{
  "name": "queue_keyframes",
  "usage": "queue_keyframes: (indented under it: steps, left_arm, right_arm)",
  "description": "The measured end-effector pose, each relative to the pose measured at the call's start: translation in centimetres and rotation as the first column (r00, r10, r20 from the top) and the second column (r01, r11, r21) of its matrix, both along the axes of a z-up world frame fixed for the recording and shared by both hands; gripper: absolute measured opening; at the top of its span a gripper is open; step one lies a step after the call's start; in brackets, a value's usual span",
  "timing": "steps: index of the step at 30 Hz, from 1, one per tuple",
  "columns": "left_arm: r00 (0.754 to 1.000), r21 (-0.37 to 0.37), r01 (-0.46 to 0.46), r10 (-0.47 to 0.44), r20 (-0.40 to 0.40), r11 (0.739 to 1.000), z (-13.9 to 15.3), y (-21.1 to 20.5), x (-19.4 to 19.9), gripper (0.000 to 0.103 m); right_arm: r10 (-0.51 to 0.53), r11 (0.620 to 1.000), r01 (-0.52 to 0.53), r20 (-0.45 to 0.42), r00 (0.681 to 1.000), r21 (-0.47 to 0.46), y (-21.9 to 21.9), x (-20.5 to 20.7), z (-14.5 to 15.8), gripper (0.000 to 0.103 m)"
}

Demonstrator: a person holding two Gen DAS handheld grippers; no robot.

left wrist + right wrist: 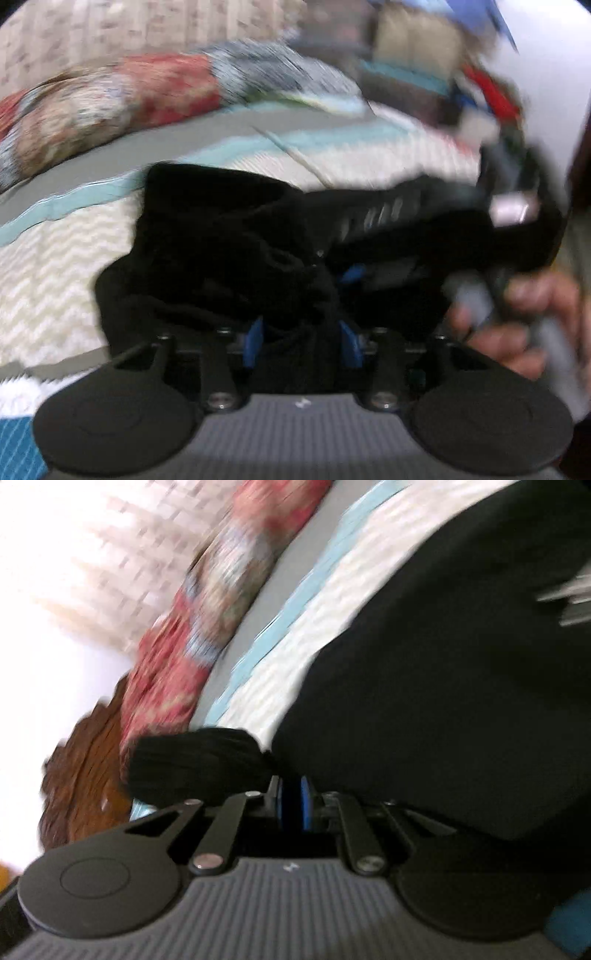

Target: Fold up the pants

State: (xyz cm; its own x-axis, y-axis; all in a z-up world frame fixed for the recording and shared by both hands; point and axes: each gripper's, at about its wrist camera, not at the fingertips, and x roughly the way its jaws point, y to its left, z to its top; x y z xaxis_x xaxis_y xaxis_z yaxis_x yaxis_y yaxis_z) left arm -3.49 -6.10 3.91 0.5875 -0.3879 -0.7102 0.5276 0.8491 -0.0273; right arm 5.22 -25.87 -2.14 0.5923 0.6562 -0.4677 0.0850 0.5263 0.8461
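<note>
The black pants (221, 236) hang bunched over a white zigzag bedspread (51, 273). My left gripper (301, 332) has its blue pads (255, 343) partly apart with black cloth bunched between them. The right gripper (517, 221) shows at the right of this view, held by a hand (517, 325) and close to the same cloth. In the right wrist view, my right gripper (293, 801) has its blue pads (306, 801) nearly together on a fold of the black pants (443, 701), which fill the right side. Both views are motion-blurred.
A red and blue floral pillow (110, 96) lies at the back of the bed; it also shows in the right wrist view (207, 620). A grey and light-blue band (74, 173) edges the bedspread. Cluttered items (443, 74) stand at the back right. A brown carved headboard (85, 775) is at left.
</note>
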Motion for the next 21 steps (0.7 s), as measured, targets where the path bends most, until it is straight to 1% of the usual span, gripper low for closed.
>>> queue_keyframes:
  steps: [1,2,3,4,5,6,7,9,10,11,12,14,15,16,17,18,19,21]
  left_arm:
    - [1.0,0.035,0.009,-0.008,-0.014,0.999,-0.6,-0.6,0.0,0.045]
    - [1.0,0.043,0.02,-0.019,-0.023,0.999,-0.7,-0.6,-0.4,0.046]
    - [0.999,0.026,0.029,-0.029,-0.027,0.999,-0.4,-0.2,-0.9,0.048]
    - [0.999,0.007,0.032,-0.032,-0.028,0.999,0.1,0.4,-1.3,0.055]
    - [0.999,-0.021,0.028,-0.029,-0.026,0.999,0.8,1.3,-1.8,0.057]
    - [1.0,-0.05,0.018,-0.019,-0.024,0.999,1.4,2.2,-2.2,0.058]
    - [1.0,-0.086,-0.002,-0.001,-0.025,0.996,2.1,3.3,-2.2,0.06]
    - [0.997,-0.151,-0.073,0.069,-0.031,0.986,3.3,5.5,-2.3,0.067]
    - [0.991,-0.181,-0.129,0.123,-0.042,0.975,3.7,6.9,-2.3,0.073]
    - [0.984,-0.205,-0.174,0.166,-0.057,0.963,3.9,8.1,-2.3,0.074]
    - [0.974,-0.232,-0.223,0.209,-0.086,0.947,3.8,9.3,-2.1,0.074]
    - [0.95,-0.264,-0.306,0.276,-0.146,0.914,3.3,11.4,-1.1,0.074]
    - [0.934,-0.272,-0.349,0.31,-0.176,0.897,3.0,12.1,-0.7,0.074]
    - [0.922,-0.276,-0.379,0.333,-0.198,0.883,2.9,12.6,0.1,0.073]
    - [0.909,-0.284,-0.407,0.353,-0.222,0.868,2.5,13.1,0.5,0.073]
    - [0.898,-0.293,-0.428,0.367,-0.242,0.855,2.3,13.4,0.9,0.073]
    - [0.891,-0.303,-0.443,0.375,-0.258,0.844,2.1,13.9,1.4,0.073]
    - [0.881,-0.317,-0.459,0.381,-0.279,0.83,1.8,14.2,2.0,0.073]
  right_arm:
    - [-0.036,0.999,0.036,-0.023,0.999,-0.001,-1.1,-0.4,-0.6,0.023]
    - [-0.066,0.998,0.066,-0.039,0.997,0.009,-2.1,-0.8,-1.1,0.026]
    - [-0.084,0.996,0.086,-0.042,0.996,0.04,-2.7,-1.1,-1.4,0.026]
    - [-0.097,0.992,0.1,-0.039,0.995,0.08,-3.2,-1.4,-1.6,0.028]
    - [-0.109,0.987,0.112,-0.034,0.993,0.116,-3.6,-1.7,-1.8,0.035]
    - [-0.116,0.983,0.119,-0.027,0.993,0.138,-3.8,-1.8,-1.9,0.042]
    - [-0.122,0.98,0.123,-0.021,0.992,0.157,-3.7,-1.9,-1.9,0.045]
    - [-0.122,0.977,0.12,-0.004,0.993,0.178,-2.8,-1.5,-1.4,0.059]
    - [-0.107,0.98,0.104,0.007,0.994,0.172,-2.7,-1.4,-1.0,0.063]
    - [-0.08,0.986,0.076,0.022,0.997,0.149,-2.4,-1.2,-0.7,0.07]
    - [-0.043,0.993,0.039,0.037,0.998,0.114,-2.5,-1.1,-0.2,0.073]
    - [0.033,0.999,-0.034,0.057,0.998,0.025,-0.4,-0.6,0.3,0.073]
    - [0.071,0.997,-0.07,0.061,0.996,-0.029,0.7,-0.1,0.4,0.066]
    - [0.115,0.989,-0.108,0.064,0.991,-0.1,1.9,0.0,0.8,0.052]
    - [0.137,0.978,-0.125,0.066,0.988,-0.166,2.6,0.0,1.2,0.032]
    - [0.138,0.971,-0.116,0.092,0.986,-0.211,2.9,-0.4,1.7,0.029]
    - [0.134,0.97,-0.103,0.128,0.983,-0.221,2.6,-0.8,2.3,0.028]
    - [0.094,0.967,-0.038,0.217,0.972,-0.25,2.0,-2.2,3.9,0.026]
